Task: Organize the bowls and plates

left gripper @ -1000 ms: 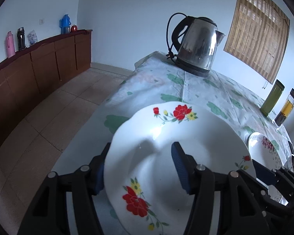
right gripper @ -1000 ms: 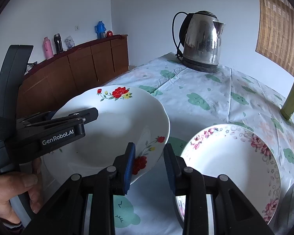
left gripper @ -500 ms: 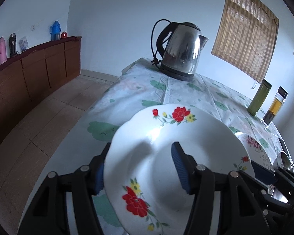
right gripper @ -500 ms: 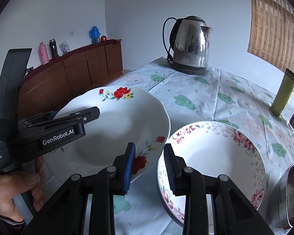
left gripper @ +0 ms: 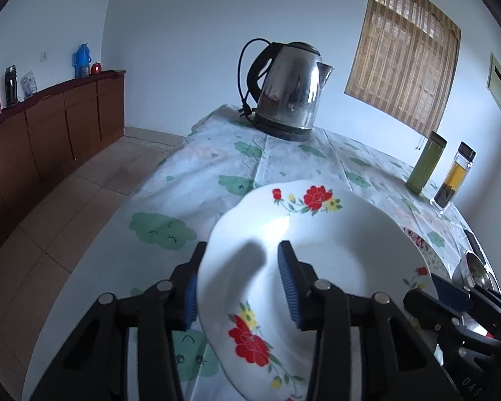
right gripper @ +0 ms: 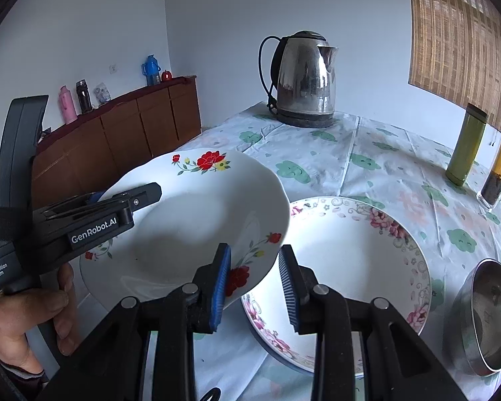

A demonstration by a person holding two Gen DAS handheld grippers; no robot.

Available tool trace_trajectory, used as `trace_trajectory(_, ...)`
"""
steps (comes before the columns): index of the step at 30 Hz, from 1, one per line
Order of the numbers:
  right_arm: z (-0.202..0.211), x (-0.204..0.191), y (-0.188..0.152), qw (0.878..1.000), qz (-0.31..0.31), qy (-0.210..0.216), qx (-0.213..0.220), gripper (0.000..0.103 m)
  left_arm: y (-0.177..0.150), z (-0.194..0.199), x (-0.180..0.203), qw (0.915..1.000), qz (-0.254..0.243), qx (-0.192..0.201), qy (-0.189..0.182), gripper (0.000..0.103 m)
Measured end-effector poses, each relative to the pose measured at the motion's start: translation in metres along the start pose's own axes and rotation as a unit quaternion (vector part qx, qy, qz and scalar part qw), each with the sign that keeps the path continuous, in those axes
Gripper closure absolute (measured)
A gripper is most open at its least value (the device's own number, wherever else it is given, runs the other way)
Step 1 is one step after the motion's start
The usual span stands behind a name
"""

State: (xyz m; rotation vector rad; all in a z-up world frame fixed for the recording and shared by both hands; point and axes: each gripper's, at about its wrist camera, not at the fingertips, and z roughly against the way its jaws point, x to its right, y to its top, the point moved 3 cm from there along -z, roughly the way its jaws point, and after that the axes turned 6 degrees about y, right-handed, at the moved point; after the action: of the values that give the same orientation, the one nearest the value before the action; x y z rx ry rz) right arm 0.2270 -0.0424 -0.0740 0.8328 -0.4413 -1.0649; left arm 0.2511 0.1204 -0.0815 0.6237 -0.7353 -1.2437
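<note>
My left gripper (left gripper: 238, 284) is shut on the rim of a white plate with red flowers (left gripper: 334, 250), held tilted above the table; the plate also shows in the right wrist view (right gripper: 190, 220), with the left gripper (right gripper: 117, 207) on its left edge. My right gripper (right gripper: 255, 284) is open, its jaws standing on either side of that plate's near right rim, not touching it. A white plate with pink flowers (right gripper: 350, 260) lies on the table (right gripper: 367, 153) just right of it, partly under the held plate's edge.
A steel bowl (right gripper: 491, 314) sits at the right edge. A steel kettle (right gripper: 304, 80) stands at the table's far end. A green bottle (right gripper: 466, 143) and a tea bottle (right gripper: 497, 173) stand at far right. A wooden sideboard (right gripper: 117, 133) runs along the left wall.
Both grippers and the red-flower plate have shifted right, so the plate now overlaps the pink-flower plate's left edge. The grip is unchanged.
</note>
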Motion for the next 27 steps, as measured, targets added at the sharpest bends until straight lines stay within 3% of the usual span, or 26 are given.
trace_trajectory(3,0.004,0.004,-0.001,1.000,-0.006,0.001,0.003,0.071,0.002,0.003,0.000,0.9999,0.007,0.007,-0.008,0.078)
trace_trajectory(15,0.016,0.012,-0.004,1.000,-0.018,0.005,0.008,0.071,0.005,0.009,0.012,0.9998,0.001,0.015,-0.014,0.078)
trace_trajectory(27,0.025,0.039,-0.007,0.999,-0.047,-0.003,0.013,0.071,0.008,0.020,0.048,0.9992,-0.031,0.022,-0.012,0.078)
